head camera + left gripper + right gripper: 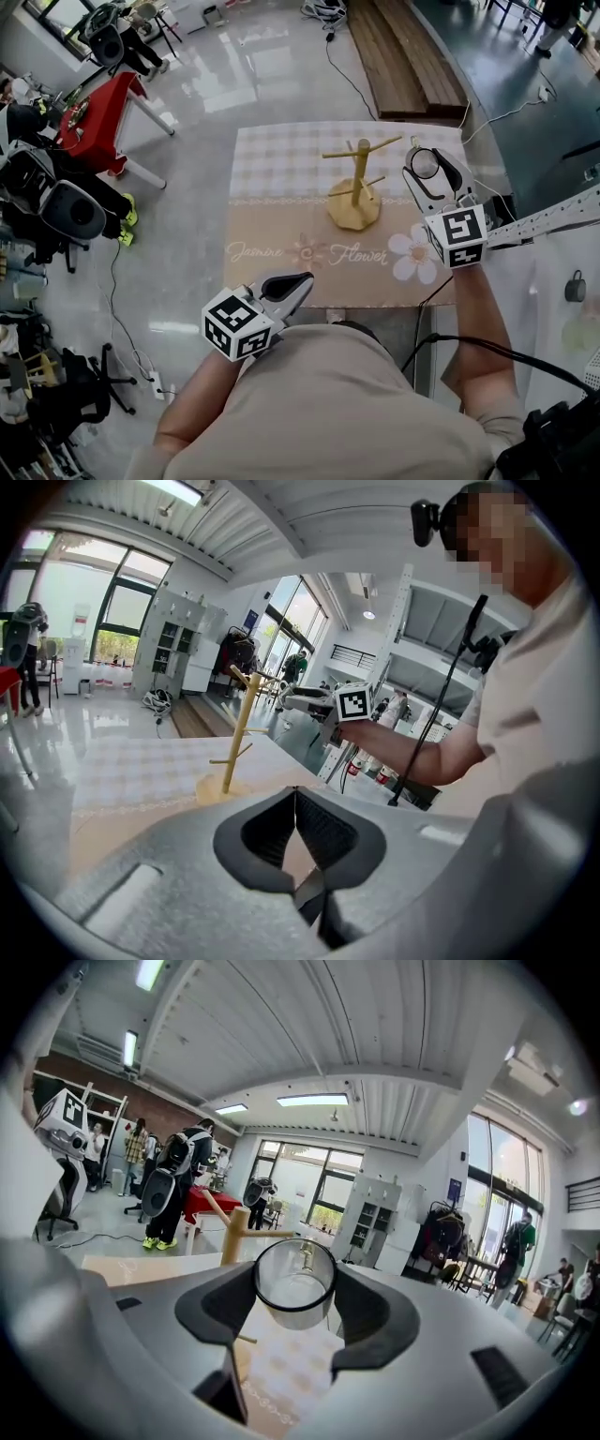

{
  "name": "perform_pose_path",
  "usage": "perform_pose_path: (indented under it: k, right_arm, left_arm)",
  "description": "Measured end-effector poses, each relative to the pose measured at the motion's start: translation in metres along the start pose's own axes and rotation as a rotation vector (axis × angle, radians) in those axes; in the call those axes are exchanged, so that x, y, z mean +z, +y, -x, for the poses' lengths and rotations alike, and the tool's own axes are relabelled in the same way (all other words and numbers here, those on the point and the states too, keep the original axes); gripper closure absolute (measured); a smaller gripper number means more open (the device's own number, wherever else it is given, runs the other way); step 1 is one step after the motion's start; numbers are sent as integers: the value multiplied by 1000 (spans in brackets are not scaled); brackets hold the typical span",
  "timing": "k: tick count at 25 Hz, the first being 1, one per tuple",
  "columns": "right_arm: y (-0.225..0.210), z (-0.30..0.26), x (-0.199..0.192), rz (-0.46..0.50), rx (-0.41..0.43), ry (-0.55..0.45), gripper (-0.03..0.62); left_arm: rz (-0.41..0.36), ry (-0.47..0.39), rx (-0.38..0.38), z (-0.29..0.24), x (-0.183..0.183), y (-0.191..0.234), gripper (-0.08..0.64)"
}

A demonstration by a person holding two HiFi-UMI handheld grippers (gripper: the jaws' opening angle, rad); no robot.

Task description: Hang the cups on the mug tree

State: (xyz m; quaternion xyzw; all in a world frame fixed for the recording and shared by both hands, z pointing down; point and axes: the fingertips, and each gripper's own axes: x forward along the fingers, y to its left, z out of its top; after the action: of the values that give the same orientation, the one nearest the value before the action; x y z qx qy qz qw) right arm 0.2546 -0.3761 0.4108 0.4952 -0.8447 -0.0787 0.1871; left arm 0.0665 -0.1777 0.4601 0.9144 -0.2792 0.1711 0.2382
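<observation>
A wooden mug tree (356,192) stands upright near the middle of the table (281,155), which has a checked and tan cloth. Its pegs are bare. My right gripper (427,171) hovers just right of the tree, shut on a clear glass cup (425,163). In the right gripper view the glass cup (295,1286) sits between the two dark pads, with the mug tree (234,1234) behind it to the left. My left gripper (292,289) is at the table's front edge, shut and empty. In the left gripper view its tips (296,793) meet, and the mug tree (239,726) stands beyond them.
A red table (98,108) and black chairs with gear (56,211) stand on the floor at the left. A wooden bench (403,56) lies behind the table. Cables run across the floor (342,70). A metal rail (553,220) juts in from the right.
</observation>
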Motion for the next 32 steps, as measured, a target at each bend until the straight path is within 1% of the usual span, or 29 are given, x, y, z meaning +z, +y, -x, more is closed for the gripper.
perform_pose_path:
  k: [3,6,9,12,19,26,32]
  right_arm:
    - [4,-4,15,42,8,-17,321]
    - [9,-10,19,58,16,-18,321]
    - [12,-14,18,84,16,-15,321]
    - [21,-18,18,107,34,-11,321]
    - [38,-22,10,117,61,-4,321]
    - [55,-28,7,148,83,6,321]
    - [63,-32,1,170,77,24,321]
  left_arm:
    - [9,-6,12,3,-1,2,552]
    - [15,-8,22,6,-3,4,552]
    - [16,-12,26,6,-4,6,552]
    - [18,-11,33,8,-5,8,552]
    - [17,-9,30,9,-6,12,552]
    - [21,-8,18,13,-5,16,552]
    - [24,-6,6,20,-9,21,552]
